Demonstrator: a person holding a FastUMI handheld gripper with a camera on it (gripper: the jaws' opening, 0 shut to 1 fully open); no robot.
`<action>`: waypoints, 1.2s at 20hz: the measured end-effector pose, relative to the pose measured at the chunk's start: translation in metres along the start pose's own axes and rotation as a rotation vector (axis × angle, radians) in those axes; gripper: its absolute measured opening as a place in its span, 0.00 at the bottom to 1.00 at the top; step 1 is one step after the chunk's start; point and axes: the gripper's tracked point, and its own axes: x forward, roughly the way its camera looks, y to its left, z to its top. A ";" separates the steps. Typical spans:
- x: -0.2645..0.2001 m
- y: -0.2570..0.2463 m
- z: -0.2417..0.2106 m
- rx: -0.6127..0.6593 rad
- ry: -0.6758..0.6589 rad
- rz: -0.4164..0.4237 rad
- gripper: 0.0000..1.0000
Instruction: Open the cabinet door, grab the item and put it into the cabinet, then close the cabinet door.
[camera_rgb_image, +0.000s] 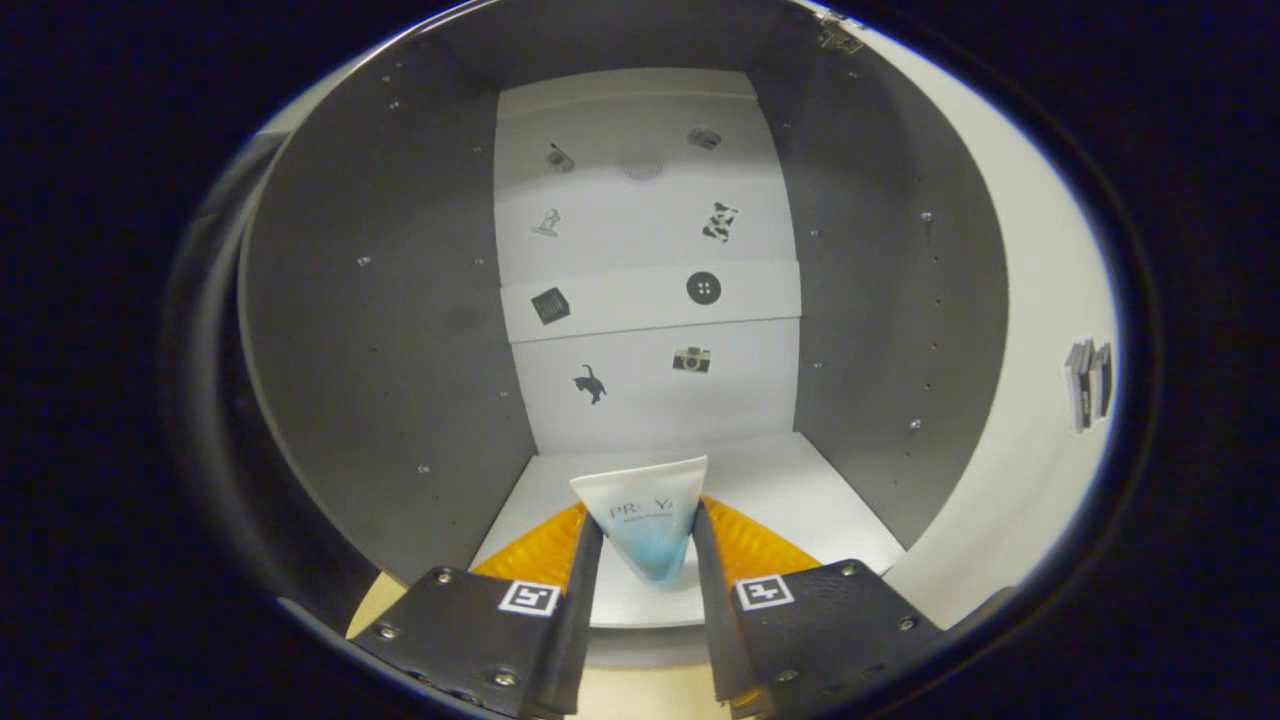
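The gripper (648, 545) reaches into an open cabinet (380, 330), its two fingers clenched on a white and blue tube (645, 520) held between them, wide crimped end toward the back and narrow end toward the camera. The tube sits just above the front of the cabinet's white floor (800, 490), grey side walls to either side. The white back wall (640, 230) carries small pictures, and the open door (1040, 330) stands to the right.
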 end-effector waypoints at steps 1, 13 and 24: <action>0.007 0.000 -0.002 0.003 0.011 -0.005 0.49; 0.029 -0.008 -0.010 0.047 0.070 -0.041 0.53; -0.003 -0.004 -0.001 0.041 0.009 -0.053 0.70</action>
